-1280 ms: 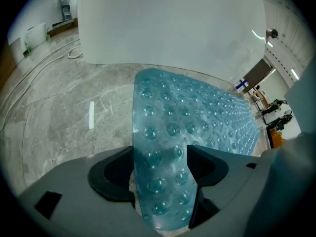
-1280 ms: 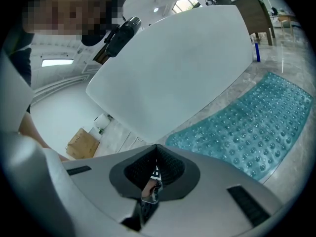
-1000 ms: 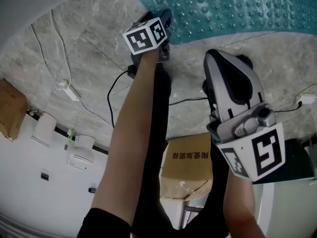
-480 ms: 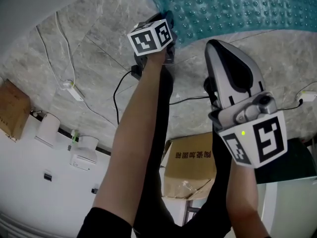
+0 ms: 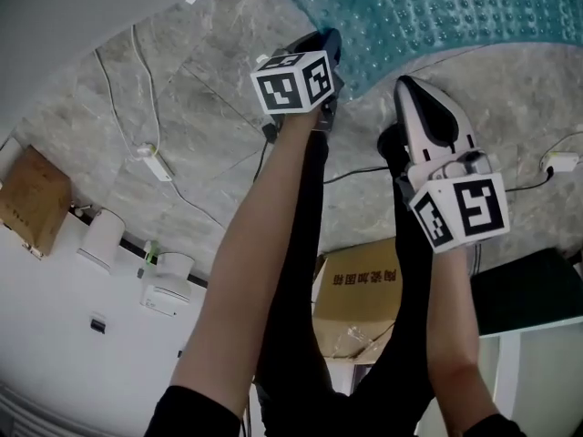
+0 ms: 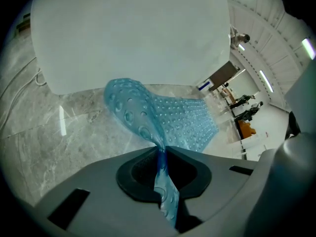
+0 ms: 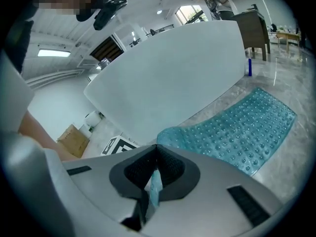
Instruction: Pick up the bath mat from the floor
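A pinched edge could slip free under the mat's own hanging weight, since the left gripper (image 6: 160, 149), whose jaws have just been closing, clamps only a narrow fold of the bath mat (image 6: 182, 122), the right gripper (image 7: 155, 171) nips a mere sliver, and the far end lies on the floor (image 6: 74, 132).

1. Grey marble floor (image 5: 209, 107), veined, with thin joint lines.
2. Large white smooth-sided fixture (image 6: 133, 33) standing on the floor, rounded corners.
3. White power strip (image 5: 151, 161) on the floor, with a white cable (image 5: 114, 80) running off it.
4. Black cable (image 5: 355, 173) trailing across the floor.
5. Cardboard box (image 5: 360, 289), printed characters on its side, flaps partly open.
6. Second cardboard box (image 5: 32, 203) at the far left, by the wall.
7. Two white cylinders (image 5: 100, 237) beside the wall base.
8. Dark flat slab (image 5: 528, 289) at the right.
9. Small blue bottle (image 7: 249, 67) on the floor near a dark cabinet (image 7: 252, 26).
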{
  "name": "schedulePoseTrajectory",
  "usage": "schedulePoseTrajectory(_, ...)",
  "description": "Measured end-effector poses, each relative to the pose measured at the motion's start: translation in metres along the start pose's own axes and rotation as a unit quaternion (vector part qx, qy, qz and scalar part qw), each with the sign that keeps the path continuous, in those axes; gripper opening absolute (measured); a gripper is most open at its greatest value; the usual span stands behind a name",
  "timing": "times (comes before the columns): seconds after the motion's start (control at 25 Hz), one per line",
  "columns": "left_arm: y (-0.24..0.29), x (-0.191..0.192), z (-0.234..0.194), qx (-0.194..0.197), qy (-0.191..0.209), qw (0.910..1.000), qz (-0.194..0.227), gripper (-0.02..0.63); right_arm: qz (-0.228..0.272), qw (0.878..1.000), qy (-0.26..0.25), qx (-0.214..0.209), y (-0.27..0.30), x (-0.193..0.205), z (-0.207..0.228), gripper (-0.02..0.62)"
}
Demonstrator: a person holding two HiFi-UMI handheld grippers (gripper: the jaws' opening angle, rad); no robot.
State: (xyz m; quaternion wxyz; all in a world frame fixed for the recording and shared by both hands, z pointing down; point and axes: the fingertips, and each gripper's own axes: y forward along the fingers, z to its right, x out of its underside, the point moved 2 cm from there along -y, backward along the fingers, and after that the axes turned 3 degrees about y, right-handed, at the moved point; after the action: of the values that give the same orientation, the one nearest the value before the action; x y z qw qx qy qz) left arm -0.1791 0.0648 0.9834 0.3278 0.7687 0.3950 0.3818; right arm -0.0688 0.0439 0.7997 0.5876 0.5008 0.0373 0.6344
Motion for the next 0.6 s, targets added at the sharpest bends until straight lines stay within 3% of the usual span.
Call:
schedulePoseTrajectory(0.2,-0.039,-0.031,0.063,0.036,-0.026,0.9989,0.012,0.04,0.026,0.999,-0.018,0.007,-0.044,-0.056,-0.02,0.012)
schedulePoseTrajectory(0.6,-0.12,-0.102,0.21,0.08,0.006,0.9967,0.007,0.038,0.083,0.995,-0.04,0.026,-0.155,-0.174,-0.051,0.011)
